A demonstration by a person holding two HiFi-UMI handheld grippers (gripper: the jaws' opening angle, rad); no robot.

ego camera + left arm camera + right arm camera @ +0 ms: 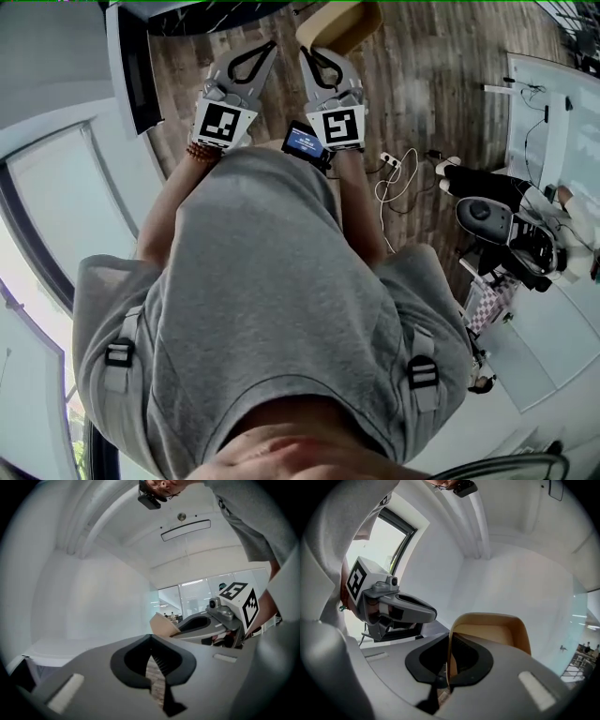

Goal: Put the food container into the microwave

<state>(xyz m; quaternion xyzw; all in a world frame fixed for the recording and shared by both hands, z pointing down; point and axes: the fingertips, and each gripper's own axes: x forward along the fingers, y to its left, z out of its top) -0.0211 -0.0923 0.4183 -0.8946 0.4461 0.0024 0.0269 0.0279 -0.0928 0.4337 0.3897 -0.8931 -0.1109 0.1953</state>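
Note:
A tan food container (345, 23) is held out over the wooden floor at the top of the head view. My right gripper (311, 52) is shut on its near wall; in the right gripper view the wall (448, 660) stands pinched between the jaws, and the tray's open inside (492, 632) faces the camera. My left gripper (265, 49) hangs beside it, shut and empty, touching nothing. In its own view the left gripper (151, 641) shows only a sliver of floor between its jaws. A white box with a dark front panel (131, 66) stands at the upper left; I cannot tell if it is the microwave.
The person's grey shirt (272, 309) fills the middle of the head view. A small device with a blue screen (305, 142) sits by the right gripper's cube. A power strip and cables (394, 169) lie on the floor. A black wheeled machine (492, 220) and white desk (553, 112) stand at right.

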